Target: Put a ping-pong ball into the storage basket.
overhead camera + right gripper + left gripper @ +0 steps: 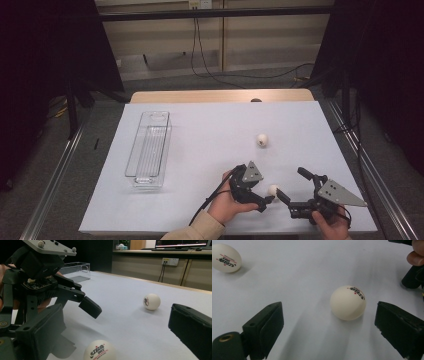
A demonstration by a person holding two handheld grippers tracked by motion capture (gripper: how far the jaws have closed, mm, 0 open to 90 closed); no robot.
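Two white ping-pong balls lie on the white table sheet (200,150). The near ball (273,190) (348,302) (100,351) rests between the wide-apart jaws of my left gripper (266,194) (327,317); neither pad touches it. This gripper is open and held low over the sheet by a hand. One of its fingers (90,307) hangs just above that ball in the right gripper view. The far ball (262,140) (225,257) (151,301) lies alone farther up the table. My right gripper (291,182) (115,332) stands open just right of the near ball, with nothing held.
A clear plastic bin (150,150) (75,267) stands lengthwise at the left of the sheet. The table's wooden far edge (220,96) lies beyond the sheet. Dark frame posts flank the table, and cables run across the floor behind it.
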